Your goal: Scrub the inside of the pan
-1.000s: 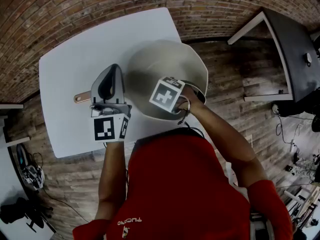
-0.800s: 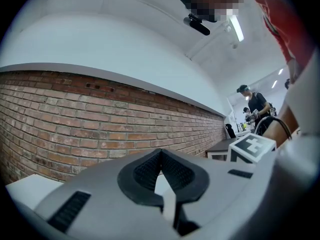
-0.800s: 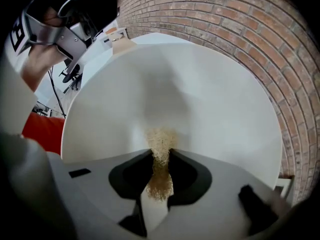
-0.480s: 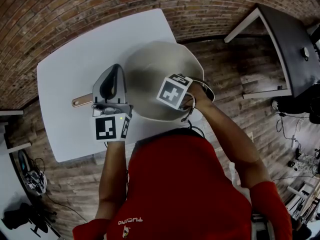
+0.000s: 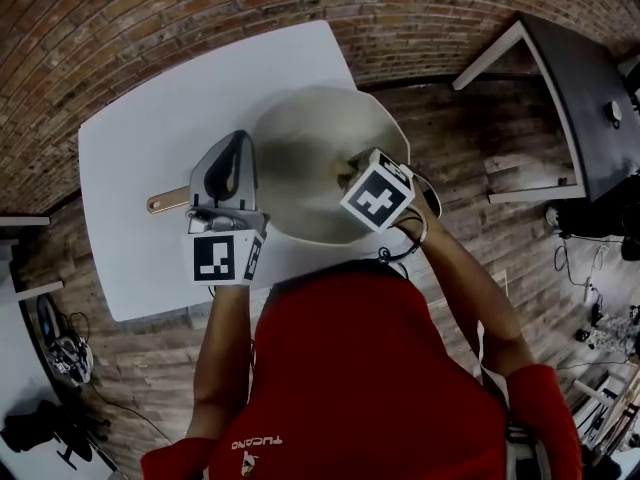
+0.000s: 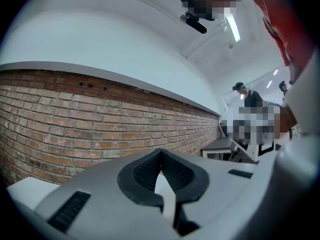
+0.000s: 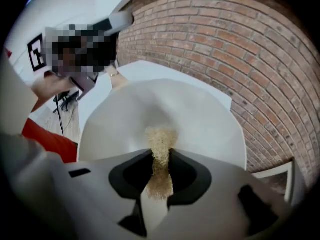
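A pale, wide pan [image 5: 305,138] sits on the white table [image 5: 140,128], its copper handle [image 5: 165,202] sticking out to the left. My right gripper [image 5: 350,171] reaches into the pan from the near right side, shut on a tan fibrous scrub pad [image 7: 160,141] that touches the pan's inner wall [image 7: 200,116]. My left gripper [image 5: 232,146] lies over the handle where it meets the pan, jaws shut, with nothing seen between the fingers [image 6: 150,171]. Whether it presses on the handle is hidden.
The table's near edge [image 5: 170,303] lies just ahead of the person's red shirt. A brick wall [image 5: 150,28] runs behind the table. A dark table [image 5: 585,98] stands to the right on the wood floor, and cables [image 5: 60,353] lie at lower left.
My right gripper has slid to the right across the pan, toward its near right rim, with the scrub pad in it. The left gripper and pan have stayed put.
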### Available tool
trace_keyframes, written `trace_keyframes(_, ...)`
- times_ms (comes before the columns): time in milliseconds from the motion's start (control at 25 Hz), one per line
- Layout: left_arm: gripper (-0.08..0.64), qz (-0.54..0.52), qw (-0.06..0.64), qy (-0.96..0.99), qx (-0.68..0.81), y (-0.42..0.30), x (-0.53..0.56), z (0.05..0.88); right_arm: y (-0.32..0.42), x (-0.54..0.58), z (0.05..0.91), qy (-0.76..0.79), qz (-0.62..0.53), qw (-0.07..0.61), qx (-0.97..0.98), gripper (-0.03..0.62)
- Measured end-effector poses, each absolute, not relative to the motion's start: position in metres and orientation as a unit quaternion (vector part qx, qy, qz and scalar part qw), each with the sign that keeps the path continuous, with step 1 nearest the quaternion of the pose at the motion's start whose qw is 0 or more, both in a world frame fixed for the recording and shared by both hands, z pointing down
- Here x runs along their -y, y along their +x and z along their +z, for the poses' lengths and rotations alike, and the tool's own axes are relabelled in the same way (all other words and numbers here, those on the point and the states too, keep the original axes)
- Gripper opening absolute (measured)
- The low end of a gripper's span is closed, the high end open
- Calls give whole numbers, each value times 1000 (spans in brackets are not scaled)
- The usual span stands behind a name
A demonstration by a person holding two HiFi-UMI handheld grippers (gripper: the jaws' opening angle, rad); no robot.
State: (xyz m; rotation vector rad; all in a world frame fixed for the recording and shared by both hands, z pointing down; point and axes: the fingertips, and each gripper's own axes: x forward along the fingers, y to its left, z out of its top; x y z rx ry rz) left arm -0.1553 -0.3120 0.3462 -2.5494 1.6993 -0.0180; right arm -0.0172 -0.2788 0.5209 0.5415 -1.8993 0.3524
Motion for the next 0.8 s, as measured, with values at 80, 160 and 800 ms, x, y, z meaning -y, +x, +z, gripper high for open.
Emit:
trace_keyframes(80,12,-8,40,-833,-552,-154,311,343,-22,282,504,248,156,481,826,87)
trace_keyframes(160,12,-8,41,-835,-549,-152,311,340,-26,287,486,269,153,425,851,87)
trace_keyframes(800,12,-1,35,-859,-511,-120,303,295,-41,302,317,313,22,5,950,87)
